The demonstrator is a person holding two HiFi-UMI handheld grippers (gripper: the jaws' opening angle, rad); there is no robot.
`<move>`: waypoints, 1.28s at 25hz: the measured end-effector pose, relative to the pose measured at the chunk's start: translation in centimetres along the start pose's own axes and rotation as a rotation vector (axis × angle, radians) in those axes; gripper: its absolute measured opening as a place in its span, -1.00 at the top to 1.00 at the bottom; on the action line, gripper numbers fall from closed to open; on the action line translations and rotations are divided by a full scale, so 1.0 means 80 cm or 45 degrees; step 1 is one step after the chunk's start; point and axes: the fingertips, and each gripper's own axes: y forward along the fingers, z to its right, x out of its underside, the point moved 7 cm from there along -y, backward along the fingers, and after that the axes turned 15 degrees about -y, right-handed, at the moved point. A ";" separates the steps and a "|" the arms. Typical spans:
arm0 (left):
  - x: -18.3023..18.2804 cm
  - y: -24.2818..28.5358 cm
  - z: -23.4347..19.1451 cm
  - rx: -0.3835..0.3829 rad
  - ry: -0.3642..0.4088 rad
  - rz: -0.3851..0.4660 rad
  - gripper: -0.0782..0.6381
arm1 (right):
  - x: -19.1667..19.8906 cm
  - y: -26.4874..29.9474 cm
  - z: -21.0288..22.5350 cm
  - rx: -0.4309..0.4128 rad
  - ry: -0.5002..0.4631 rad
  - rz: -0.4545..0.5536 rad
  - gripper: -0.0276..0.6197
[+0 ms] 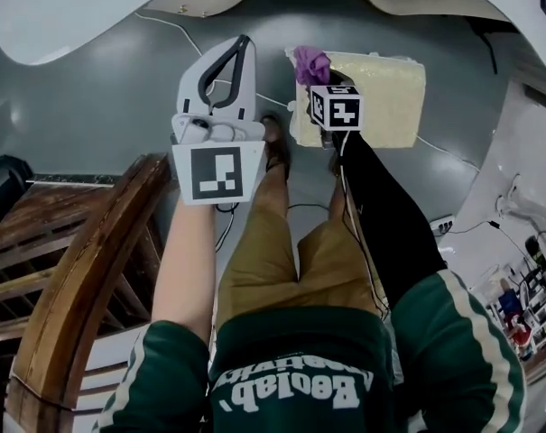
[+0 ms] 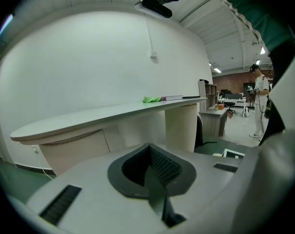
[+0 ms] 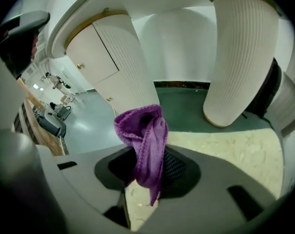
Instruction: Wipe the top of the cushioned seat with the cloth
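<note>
**Station state: cloth in right claw at the seat**

1. Right claw: closed on a purple cloth. The cloth is bunched beyond the tips, and one end hangs down between the jaws.
2. Left claw: jaws together, with nothing between them. It is held up beside the right claw, off the seat's left edge.
3. Seat: a cream rectangular cushion standing on the floor ahead of the person's feet. The cloth sits at the seat's far left corner in the head view. No view shows whether the cloth touches the cushion top.
4. Floor: smooth grey-green. Thin cables run across it.
5. Room:
   - A long, curved white surface runs along a white wall and carries a green cloth toward its far end.
   - Ribbed white columns stand on the floor beyond the seat.
   - A wooden chair back is at the person's left.
   - A second person stands well apart in the background, near desks.
</note>
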 end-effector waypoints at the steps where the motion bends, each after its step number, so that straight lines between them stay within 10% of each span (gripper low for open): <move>1: 0.002 0.002 0.002 -0.002 -0.009 -0.002 0.73 | 0.000 -0.001 0.001 -0.003 -0.010 0.000 0.52; 10: 0.006 0.024 0.035 0.004 -0.040 0.000 0.73 | 0.014 -0.018 0.042 -0.003 0.033 -0.010 0.52; 32: 0.009 0.113 0.196 -0.015 -0.092 -0.030 0.73 | 0.124 -0.144 0.343 0.312 0.168 -0.148 0.53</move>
